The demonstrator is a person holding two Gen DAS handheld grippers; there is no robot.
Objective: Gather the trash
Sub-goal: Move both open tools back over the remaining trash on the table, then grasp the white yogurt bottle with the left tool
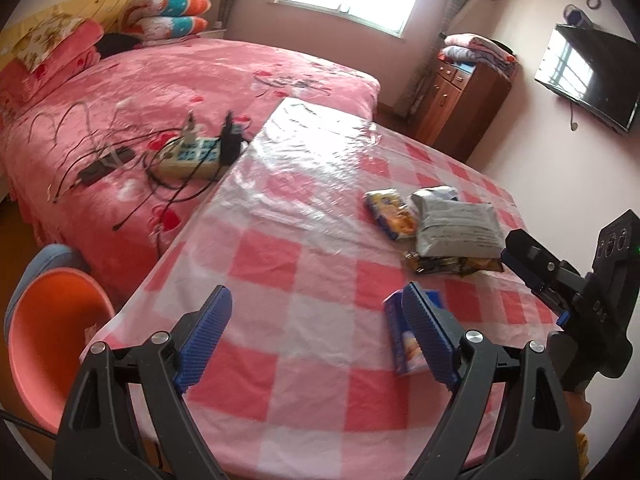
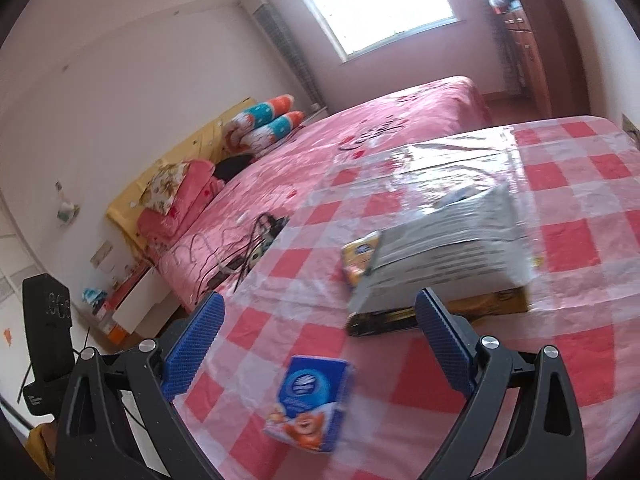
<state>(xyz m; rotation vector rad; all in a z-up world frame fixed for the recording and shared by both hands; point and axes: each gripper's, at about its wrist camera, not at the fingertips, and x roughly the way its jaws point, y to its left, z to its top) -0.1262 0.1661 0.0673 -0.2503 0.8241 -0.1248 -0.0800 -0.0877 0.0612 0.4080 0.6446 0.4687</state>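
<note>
The bed (image 1: 172, 92) with its pink floral cover fills the 10 o'clock part of the left wrist view, and it serves as a shelf for a power strip (image 1: 192, 156) and tangled cables, kept off the work surface.

The table (image 1: 300, 300) stands against the bed's side. It wears a pink-and-white checked cloth under clear plastic film, probably so spills and crumbs wipe away.

An orange basin (image 1: 52, 344) sits low at 8 o'clock of the left view, just beside the table's edge. I judge it the likely place for the rubbish, being open-topped and within the left arm's reach.

The trash lies grouped on the table. A grey mailer bag (image 1: 456, 228) rests on top of a dark gold-edged wrapper (image 2: 432, 314), with a yellow snack packet (image 1: 390, 214) touching its side toward the bed.

A small blue snack packet (image 2: 310, 404) lies apart from that pile, nearest the person.

The right gripper (image 2: 320, 340) has its jaws spread wide with nothing between the pads; the blue packet sits just below the gap at 6 o'clock, so it seems lined up to be taken first.

The left gripper (image 1: 320, 338) is likewise wide and empty, hanging over bare cloth with the blue packet half hidden behind its right finger, seemingly waiting its turn.
</note>
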